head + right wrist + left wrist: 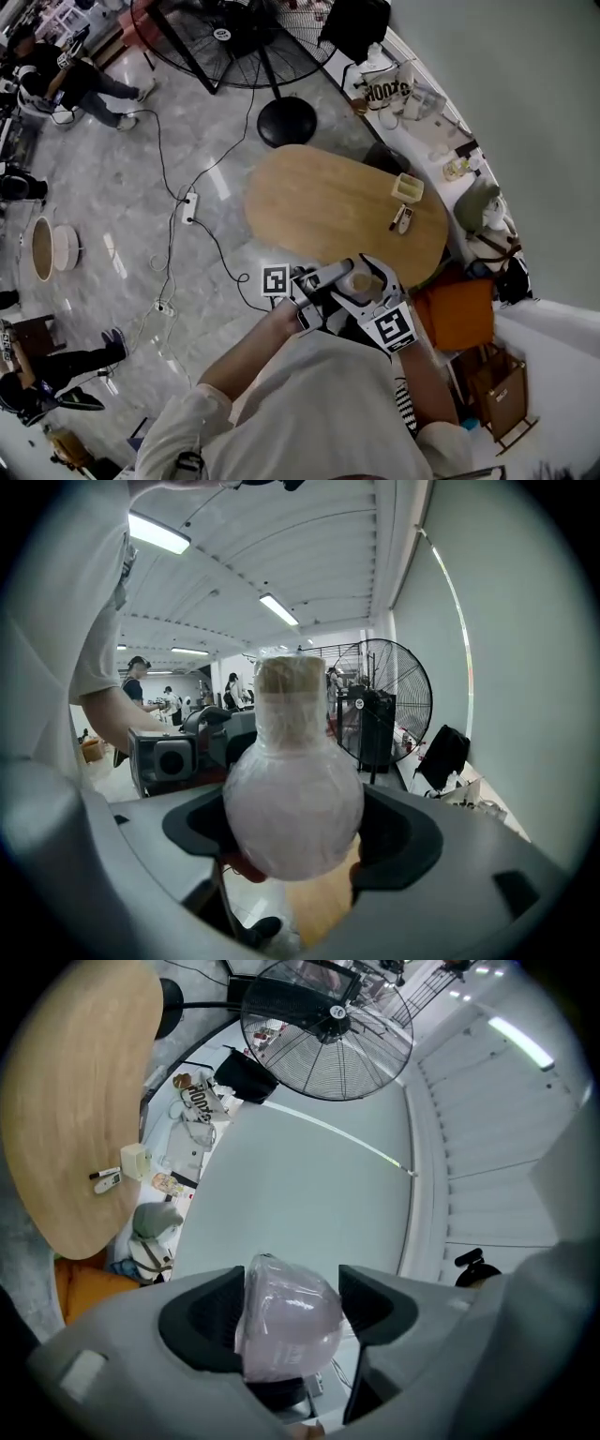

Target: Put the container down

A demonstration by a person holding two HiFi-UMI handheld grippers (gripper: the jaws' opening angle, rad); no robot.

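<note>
The container (360,282) is a round-bellied flask with a tan neck, wrapped in clear film. I hold it in the air just off the near edge of the oval wooden table (319,202), close to my chest. In the right gripper view its bulb (292,803) fills the gap between the jaws, and the right gripper (292,832) is shut on it. In the left gripper view the pinkish wrapped container (289,1316) sits between the jaws of the left gripper (289,1321), which is shut on it too. The left gripper (330,281) and the right gripper (377,292) meet at the flask.
A small beige box (407,187) and a remote with a pen (401,219) lie at the table's far right end. An orange stool (457,312) stands right of the table. A big floor fan (253,37) and floor cables with a power strip (189,206) lie beyond.
</note>
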